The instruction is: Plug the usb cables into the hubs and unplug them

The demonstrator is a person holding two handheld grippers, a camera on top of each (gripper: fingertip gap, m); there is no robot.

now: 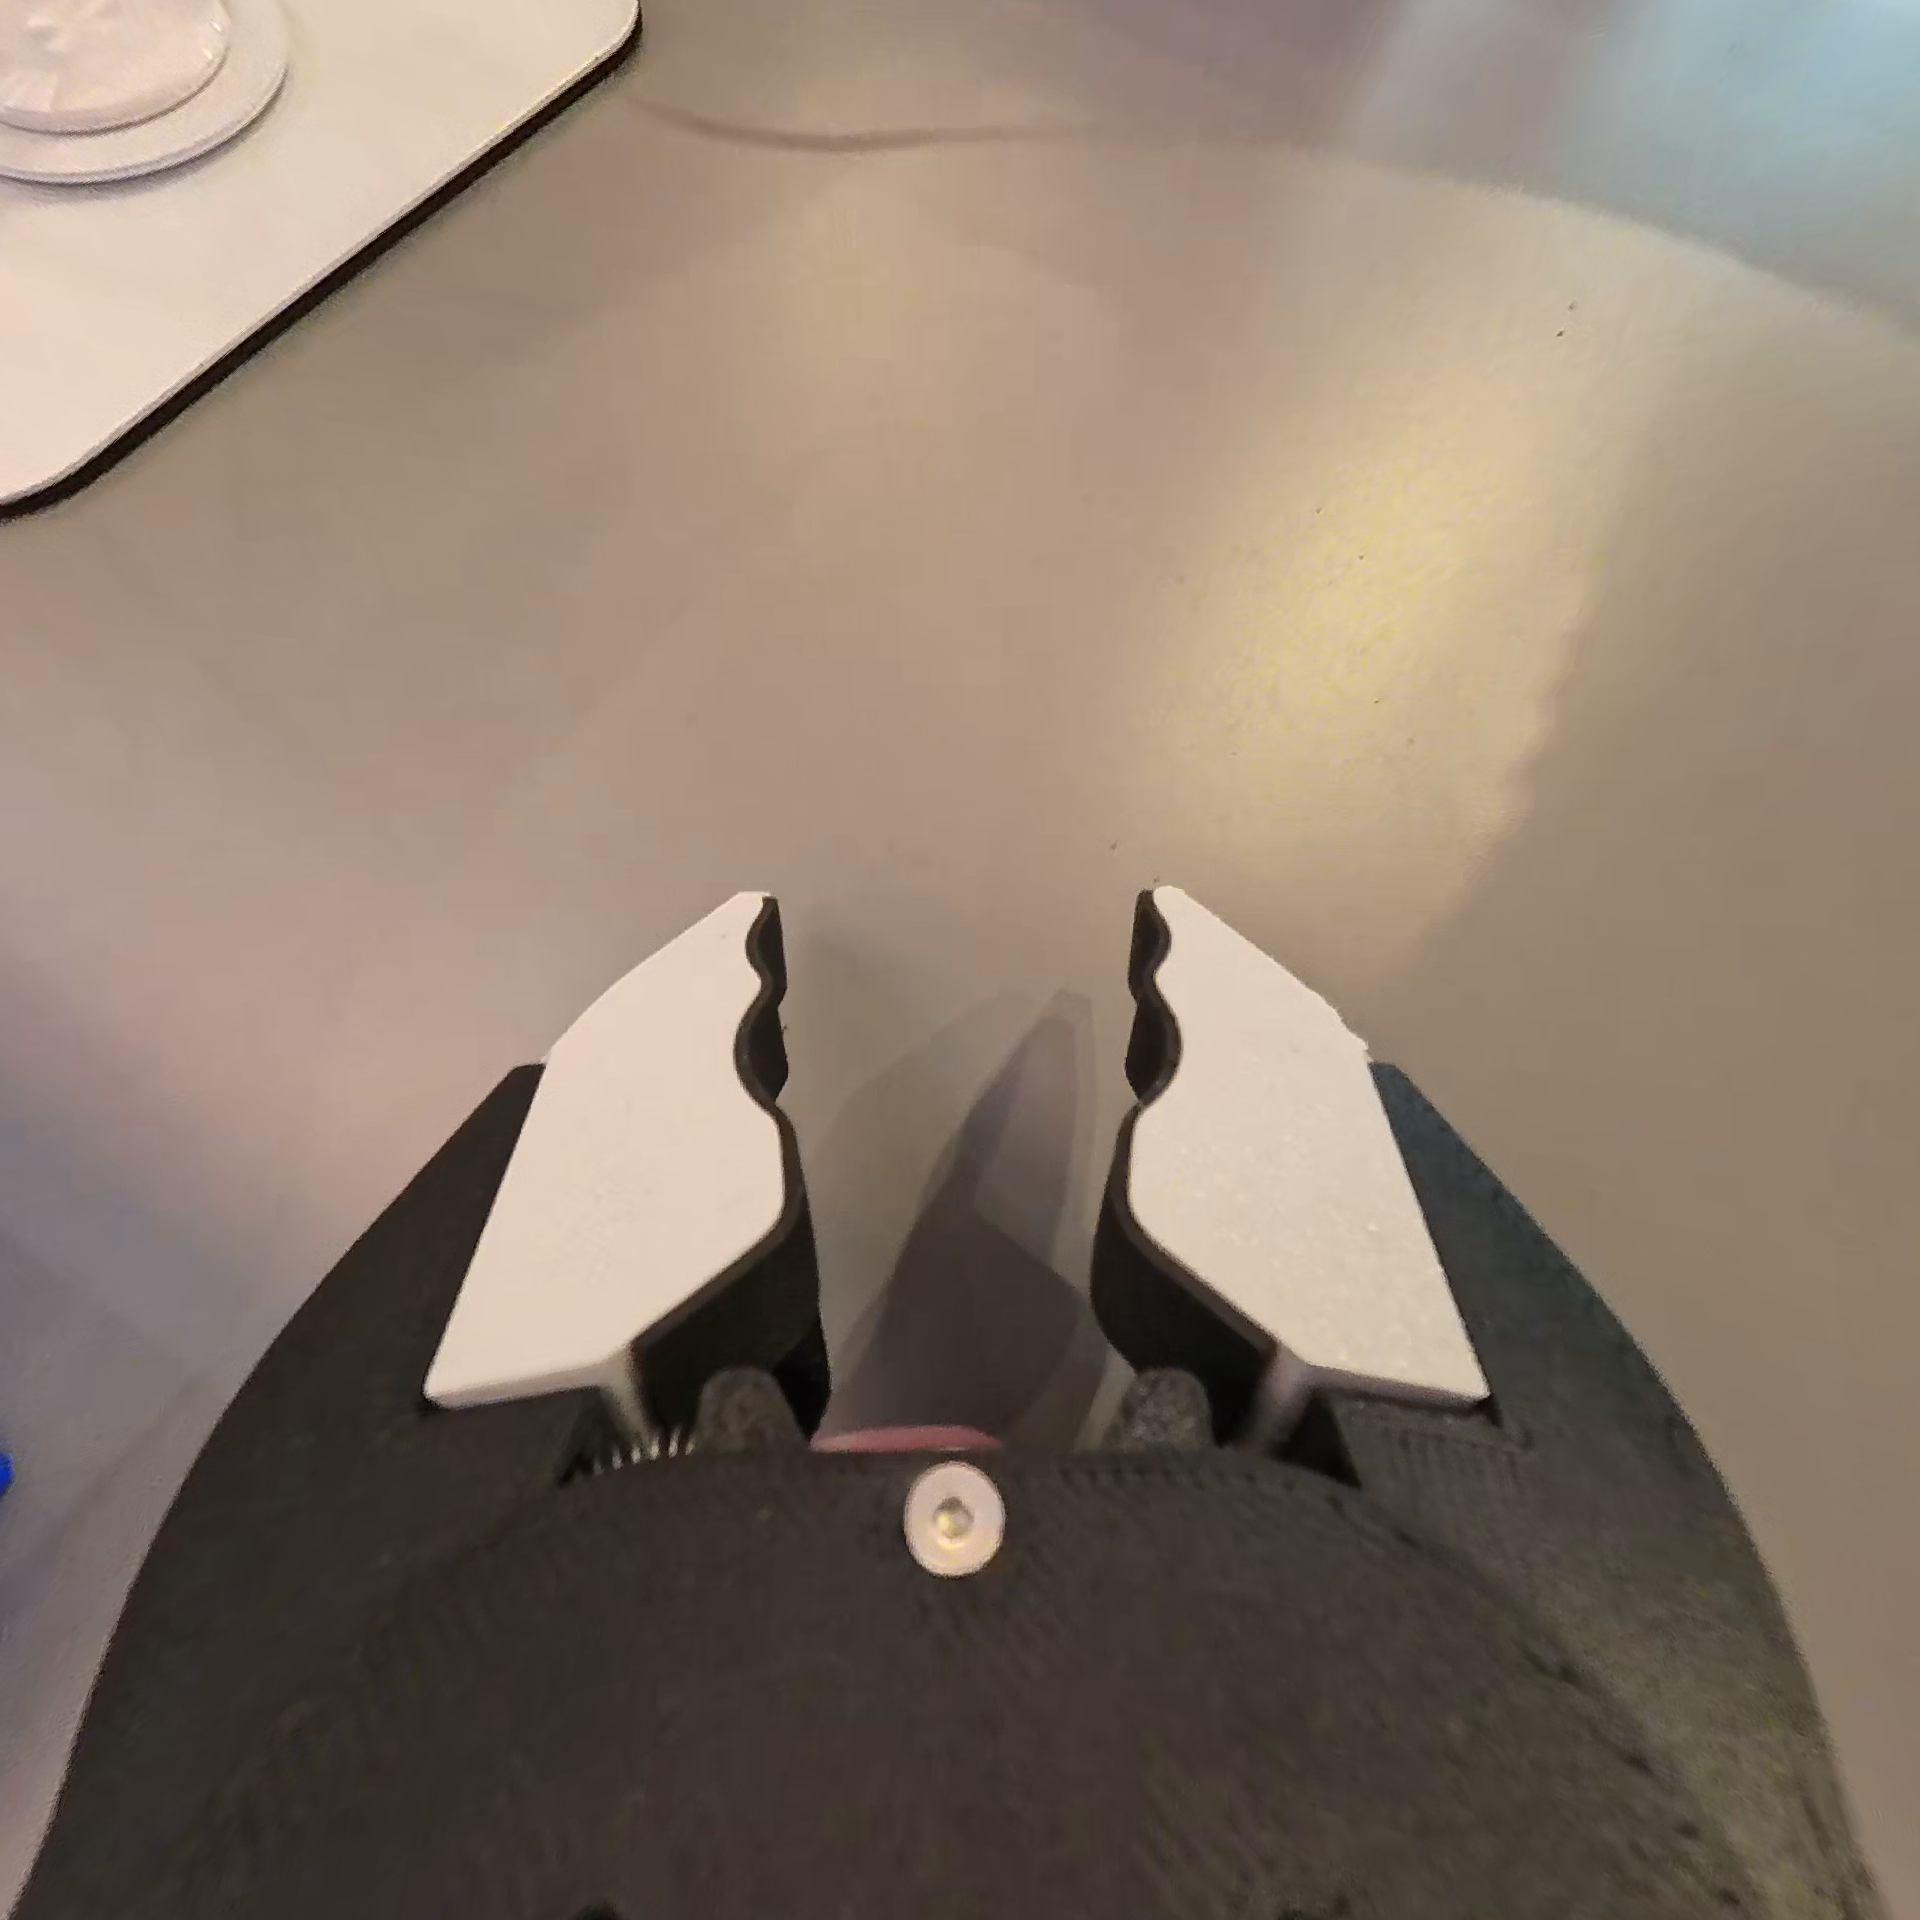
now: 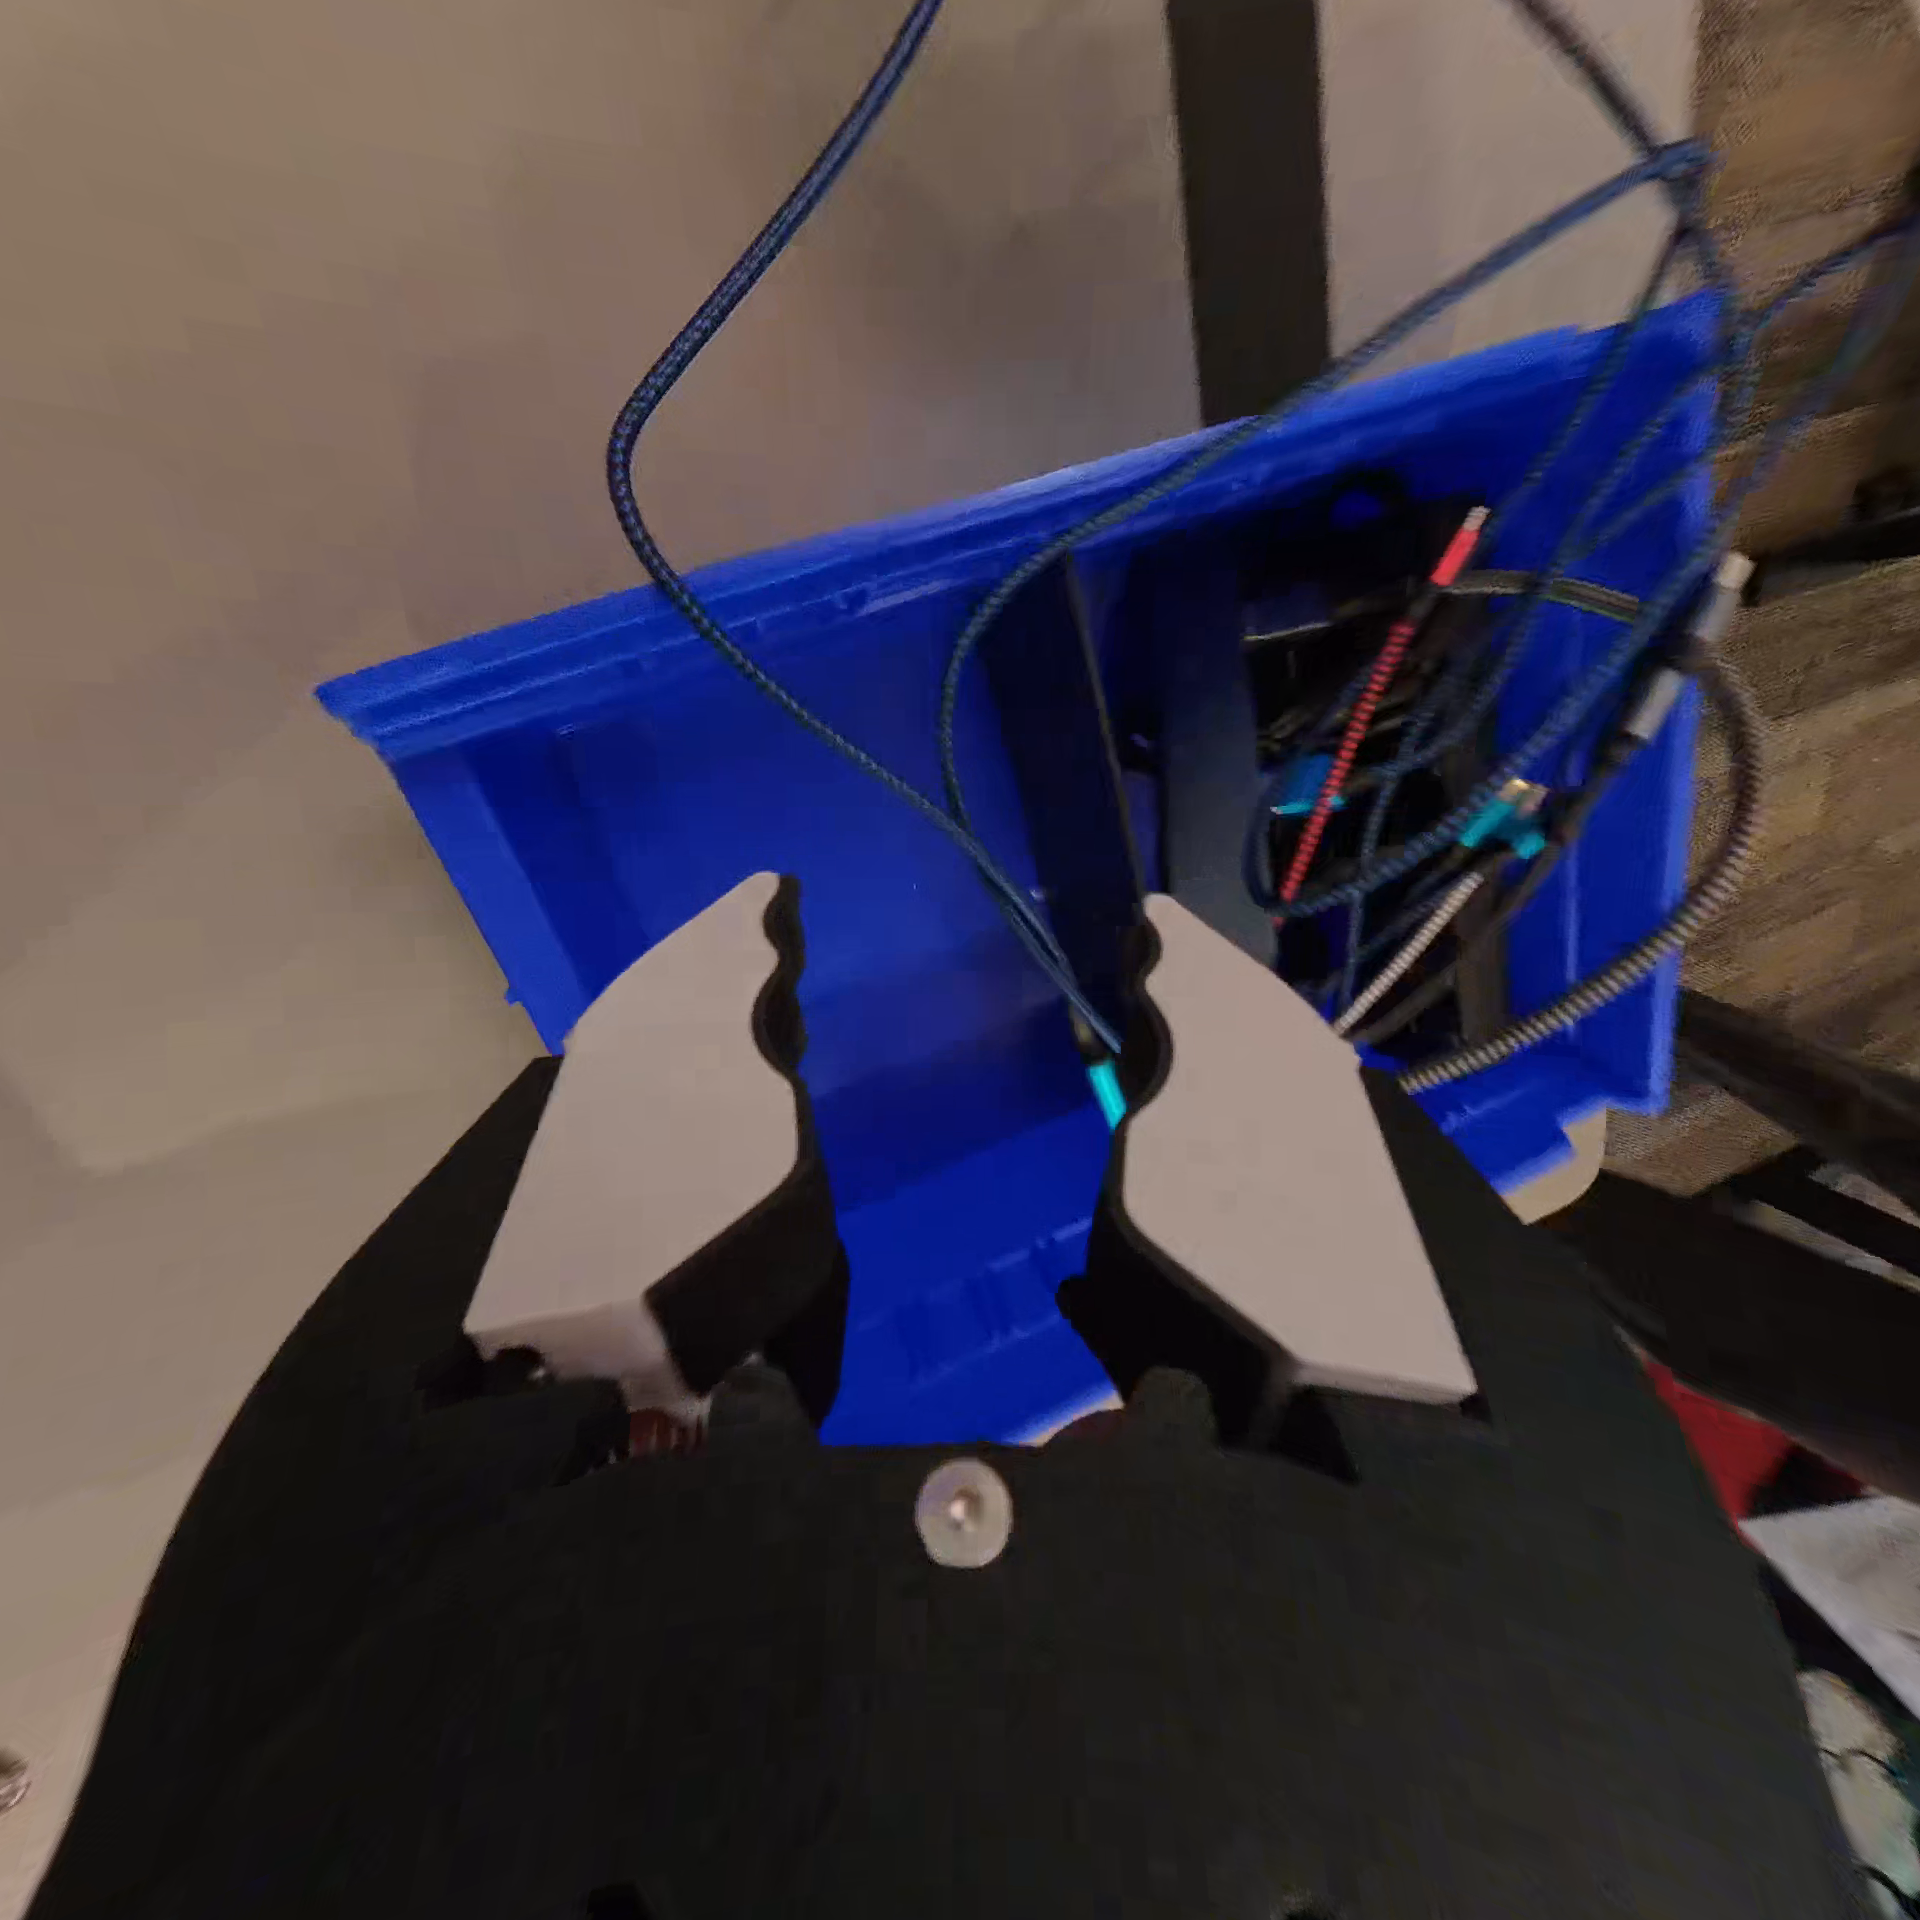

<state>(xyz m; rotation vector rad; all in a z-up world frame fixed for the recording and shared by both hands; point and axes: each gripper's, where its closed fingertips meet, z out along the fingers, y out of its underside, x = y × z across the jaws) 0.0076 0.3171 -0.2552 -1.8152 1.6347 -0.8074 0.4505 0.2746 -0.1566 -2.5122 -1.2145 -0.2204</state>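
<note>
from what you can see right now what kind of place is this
Probably a workbench or desk in an office or lab. A plain grey table carries a white mat, and a blue plastic bin with a divider holds a tangle of braided cables.

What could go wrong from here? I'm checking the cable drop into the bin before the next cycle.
The blue braided cable lies against one finger of the open right gripper, so it may snag and drag out of the blue bin. Loops hanging over the rim could tangle or slide out.
</note>
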